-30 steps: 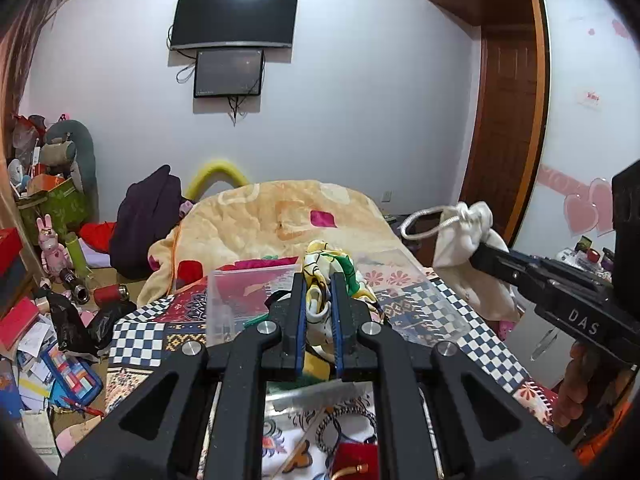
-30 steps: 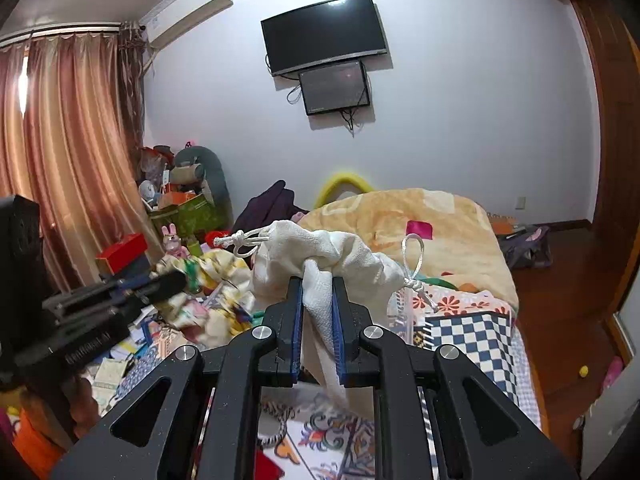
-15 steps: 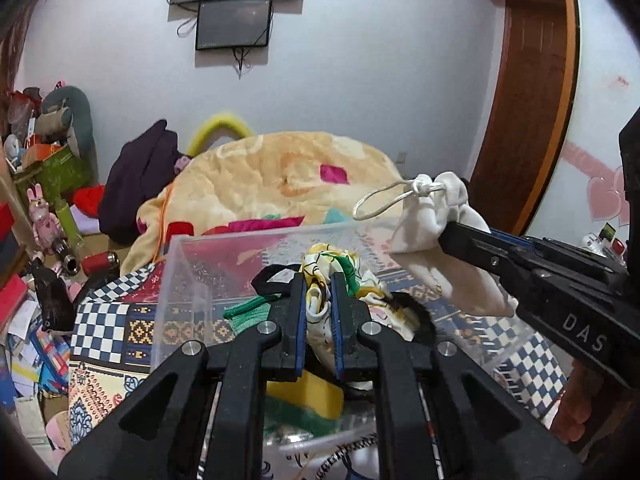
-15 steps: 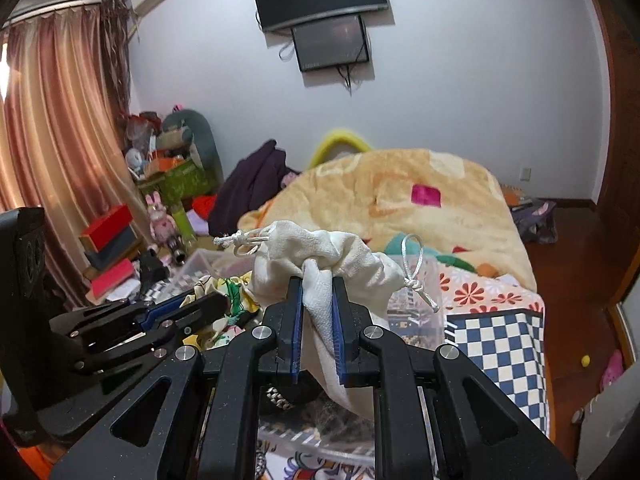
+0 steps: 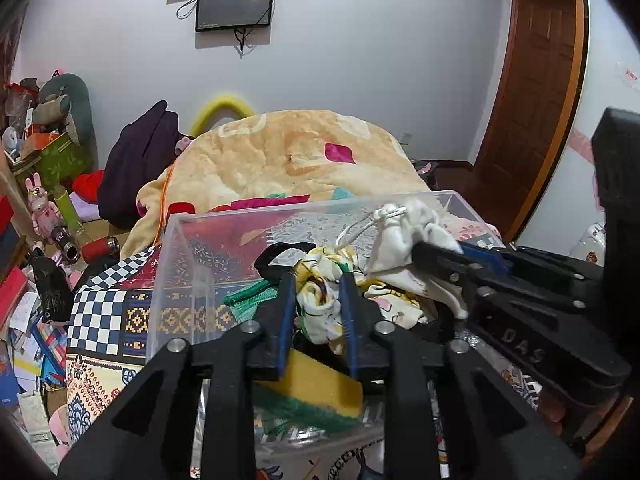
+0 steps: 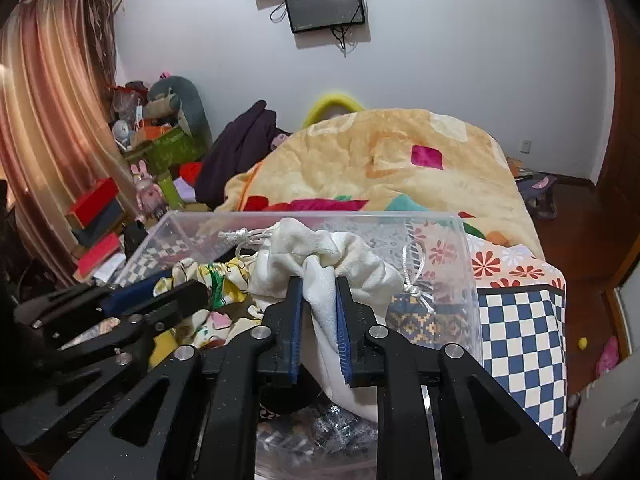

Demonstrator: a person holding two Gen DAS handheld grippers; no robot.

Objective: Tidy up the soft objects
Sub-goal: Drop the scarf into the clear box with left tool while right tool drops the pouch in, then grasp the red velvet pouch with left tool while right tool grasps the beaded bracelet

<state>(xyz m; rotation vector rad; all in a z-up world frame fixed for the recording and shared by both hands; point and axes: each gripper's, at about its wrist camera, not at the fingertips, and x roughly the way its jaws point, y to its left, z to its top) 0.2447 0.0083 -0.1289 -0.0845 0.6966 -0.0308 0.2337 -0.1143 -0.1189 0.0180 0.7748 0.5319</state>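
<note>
Both grippers over clear plastic bin (image 5: 188,248). Left gripper (image 5: 318,300) fingers clamped on yellow-patterned white cloth (image 5: 320,300); right gripper (image 6: 318,300) fingers clamped on cream drawstring pouch (image 6: 320,252).

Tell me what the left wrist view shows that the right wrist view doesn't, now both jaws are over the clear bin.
Left wrist only: the yellow sponge with green scrub layer under the left gripper, whose jaws grip the yellow-and-white patterned cloth.
Right wrist only: the pink curtain, and the right gripper pinching the white drawstring pouch head-on.
Both: the clear plastic storage bin, pouch, cloth, and orange blanket.
</note>
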